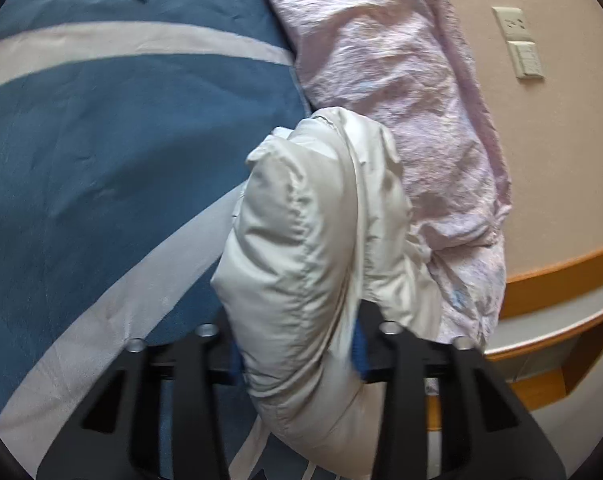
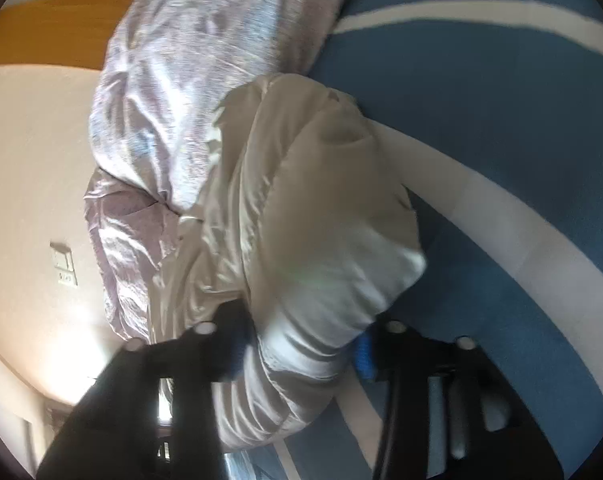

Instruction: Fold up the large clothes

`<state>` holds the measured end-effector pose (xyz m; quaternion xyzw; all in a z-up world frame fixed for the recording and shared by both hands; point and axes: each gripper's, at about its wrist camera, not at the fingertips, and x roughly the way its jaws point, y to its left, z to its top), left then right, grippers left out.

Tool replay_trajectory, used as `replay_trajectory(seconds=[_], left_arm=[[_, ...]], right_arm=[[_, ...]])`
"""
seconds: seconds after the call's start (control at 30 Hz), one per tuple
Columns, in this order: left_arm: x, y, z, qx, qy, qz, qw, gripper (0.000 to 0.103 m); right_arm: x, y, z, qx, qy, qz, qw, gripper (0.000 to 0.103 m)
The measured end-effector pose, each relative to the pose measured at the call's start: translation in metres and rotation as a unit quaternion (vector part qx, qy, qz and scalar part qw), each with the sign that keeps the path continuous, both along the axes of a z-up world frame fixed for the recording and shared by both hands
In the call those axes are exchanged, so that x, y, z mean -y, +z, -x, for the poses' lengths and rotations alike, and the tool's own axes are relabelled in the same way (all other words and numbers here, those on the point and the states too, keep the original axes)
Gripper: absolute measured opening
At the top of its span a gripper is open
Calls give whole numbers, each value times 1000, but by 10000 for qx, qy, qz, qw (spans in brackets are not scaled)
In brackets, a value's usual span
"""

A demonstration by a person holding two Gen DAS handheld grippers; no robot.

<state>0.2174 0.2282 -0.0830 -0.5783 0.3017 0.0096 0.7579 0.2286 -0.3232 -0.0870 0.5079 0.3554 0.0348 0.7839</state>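
Observation:
A puffy off-white padded jacket [image 1: 301,248] hangs bunched between the fingers of my left gripper [image 1: 297,354], which is shut on it, above the blue bedspread. In the right wrist view the same jacket [image 2: 317,216] is bunched in my right gripper [image 2: 303,350], shut on a thick fold of it. The blue pads [image 2: 364,354] press the fabric from both sides. Most of the jacket's shape is hidden in the folds.
A blue bedspread with white curved stripes [image 1: 101,140] covers the bed. A crumpled pink-lilac quilt [image 1: 401,100] lies beside the jacket toward the wall. A beige wall with a socket and switch [image 1: 521,44] and a wooden ledge [image 1: 561,276] border the bed.

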Motion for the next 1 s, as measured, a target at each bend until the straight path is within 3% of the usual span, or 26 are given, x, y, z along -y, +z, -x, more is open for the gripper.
replay_trajectory(seconds=[0.13, 0.4, 0.87, 0.93, 1.0], left_arm=[[0, 14, 5, 175, -72, -85, 9998, 24], [-8, 33, 44, 298, -270, -93, 9991, 24], [-10, 30, 132, 140, -345, -251, 9990, 24], [-9, 30, 137, 120, -317, -310, 9989, 26], [-9, 26, 139, 55, -255, -356, 9990, 30]], right_arm=[[-4, 14, 5, 152, 54, 189, 9997, 28], [-5, 30, 36, 293, 275, 279, 9988, 27], [-11, 38, 122, 251, 483, 617, 9966, 27], [-13, 39, 133, 228, 490, 783, 9955, 30], [-16, 39, 138, 151, 476, 951, 9942, 41]])
